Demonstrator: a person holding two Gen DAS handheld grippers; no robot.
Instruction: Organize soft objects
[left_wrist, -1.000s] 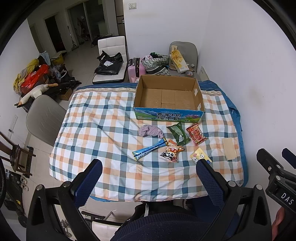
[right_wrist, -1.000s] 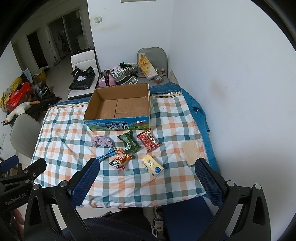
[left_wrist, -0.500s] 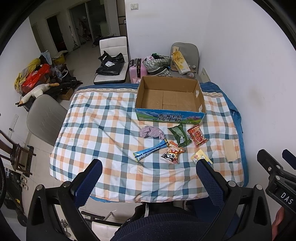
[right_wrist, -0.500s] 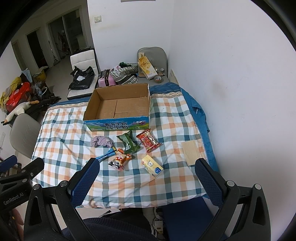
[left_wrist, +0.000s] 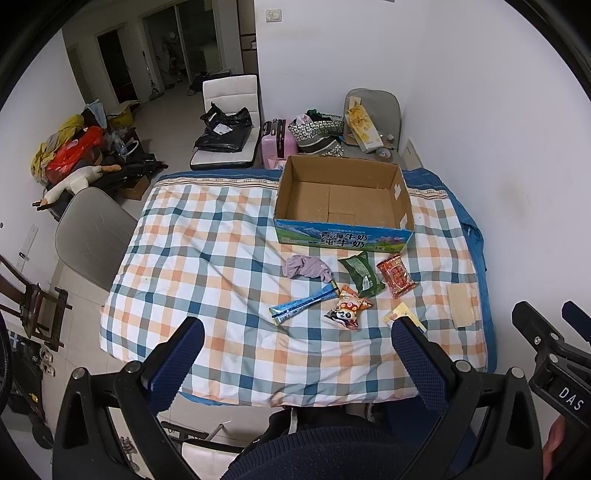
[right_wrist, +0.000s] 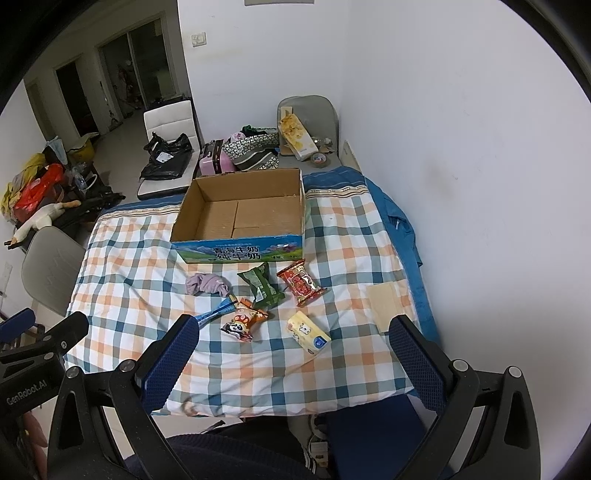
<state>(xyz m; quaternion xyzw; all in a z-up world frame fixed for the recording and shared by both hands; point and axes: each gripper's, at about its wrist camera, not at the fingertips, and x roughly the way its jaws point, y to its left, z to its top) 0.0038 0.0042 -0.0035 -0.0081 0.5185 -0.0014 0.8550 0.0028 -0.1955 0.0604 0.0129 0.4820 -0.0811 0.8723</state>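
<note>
An open cardboard box (left_wrist: 341, 201) (right_wrist: 240, 216) stands empty at the far side of the checked tablecloth (left_wrist: 207, 258) (right_wrist: 133, 266). In front of it lie a crumpled purple cloth (left_wrist: 306, 266) (right_wrist: 206, 283), a green packet (left_wrist: 361, 274) (right_wrist: 260, 285), a red packet (left_wrist: 396, 275) (right_wrist: 300, 283), a blue stick packet (left_wrist: 303, 305) (right_wrist: 216, 312), a panda snack packet (left_wrist: 347, 312) (right_wrist: 243, 319) and a yellow packet (left_wrist: 400, 314) (right_wrist: 308, 332). My left gripper (left_wrist: 295, 354) and right gripper (right_wrist: 291, 350) are both open and empty, held above the table's near edge.
A beige card (left_wrist: 460, 304) (right_wrist: 384, 302) lies at the table's right side by the white wall. A grey chair (left_wrist: 92, 236) stands left of the table. A white chair with black bags (left_wrist: 225, 136), a pink suitcase (left_wrist: 275, 142) and bags stand behind it.
Both grippers have risen and drawn back slightly; the table looks a little smaller and farther. Nothing on the table has moved.
</note>
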